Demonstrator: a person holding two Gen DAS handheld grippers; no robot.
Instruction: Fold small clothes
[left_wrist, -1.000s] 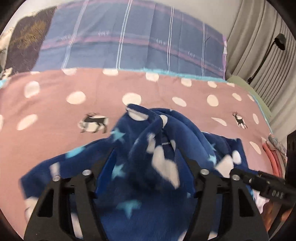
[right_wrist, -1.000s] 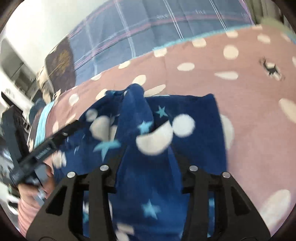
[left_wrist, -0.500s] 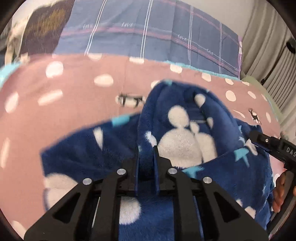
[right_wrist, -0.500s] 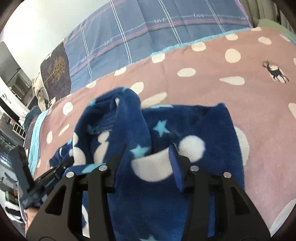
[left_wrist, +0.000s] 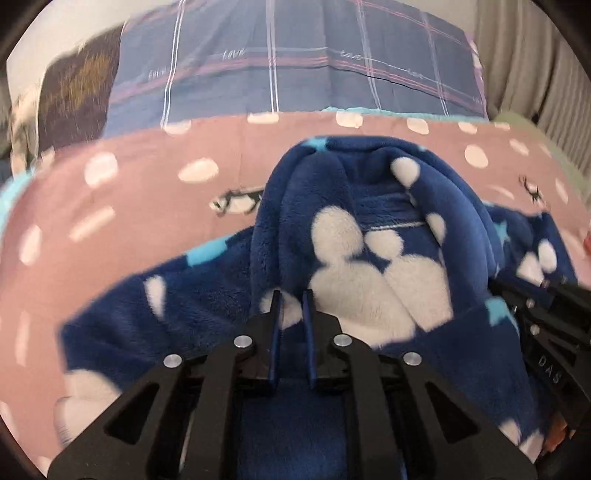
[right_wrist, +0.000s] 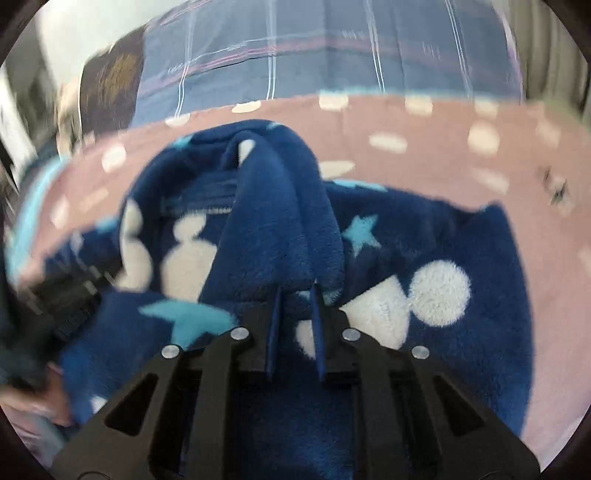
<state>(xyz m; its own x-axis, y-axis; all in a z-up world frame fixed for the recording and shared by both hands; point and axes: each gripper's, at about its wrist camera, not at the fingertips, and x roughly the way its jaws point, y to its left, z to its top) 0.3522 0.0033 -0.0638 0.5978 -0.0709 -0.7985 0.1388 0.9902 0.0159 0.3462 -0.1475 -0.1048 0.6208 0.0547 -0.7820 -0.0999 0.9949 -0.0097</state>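
Observation:
A small navy fleece garment with white blobs and light blue stars lies bunched on a pink dotted bedspread. My left gripper is shut on a raised fold at the garment's left side. My right gripper is shut on another raised fold of the same garment. The right gripper's black body shows at the right edge of the left wrist view. The left gripper shows blurred at the left edge of the right wrist view.
A blue plaid pillow or quilt lies across the far side of the bed. A dark brown cushion sits at the far left. Grey curtains hang at the right. The bedspread has a light blue edge.
Both grippers have closed on folds of the fleece garment; the left closed first, the right in the last half second. The garment's middle is now gathered up between them.

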